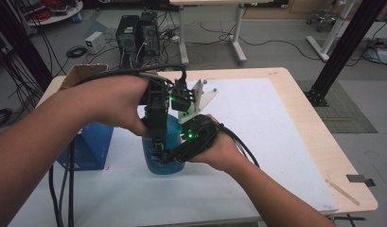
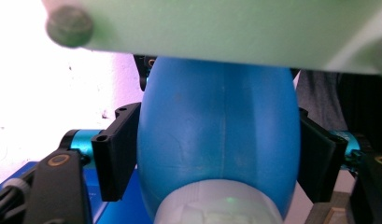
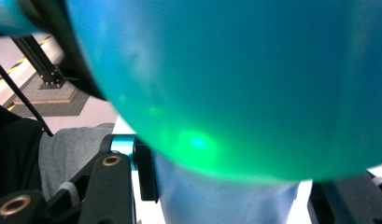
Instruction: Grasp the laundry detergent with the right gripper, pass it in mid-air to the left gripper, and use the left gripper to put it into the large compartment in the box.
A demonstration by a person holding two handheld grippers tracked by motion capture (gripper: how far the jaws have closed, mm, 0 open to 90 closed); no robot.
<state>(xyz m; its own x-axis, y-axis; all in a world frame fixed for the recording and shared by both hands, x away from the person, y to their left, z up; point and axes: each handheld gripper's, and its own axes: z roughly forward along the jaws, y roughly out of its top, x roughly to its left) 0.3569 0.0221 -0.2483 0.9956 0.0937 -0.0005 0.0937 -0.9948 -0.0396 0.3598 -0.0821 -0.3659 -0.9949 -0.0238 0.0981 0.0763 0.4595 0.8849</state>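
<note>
We judged the work to be mid-way: the blue bottle (image 1: 159,153) stood upright on the white mat (image 1: 257,142), both tools were already engaged on it, and its pale cap (image 2: 216,205) appeared seated on the neck, so the turning or lifting of that cap seemed to be what was left. We could not tell from these pictures whether the cap was tight or partly loosened. Taking the bottle as the landmark, the left gripper (image 1: 155,142) came down over its far-left side, and in the left gripper view the 2 black jaws stood fairly wide apart, 1 pressed against each flank of the blue body (image 2: 219,126), so we read it as clamped on the bottle as a brace. The right gripper (image 1: 181,151) lay against the near-right side of the bottle, low on its body in the high view. In the right gripper view its jaws rose on either side of a pale cylindrical part (image 3: 226,200), with the rounded blue body just beyond; the left jaw sat against that part, while the right jaw was cut by the frame edge, so we could not tell whether the grip was closed. A blue box (image 1: 89,146) stood just left of the bottle, and a cardboard box (image 1: 80,73) lay beyond it at the far left.
</note>
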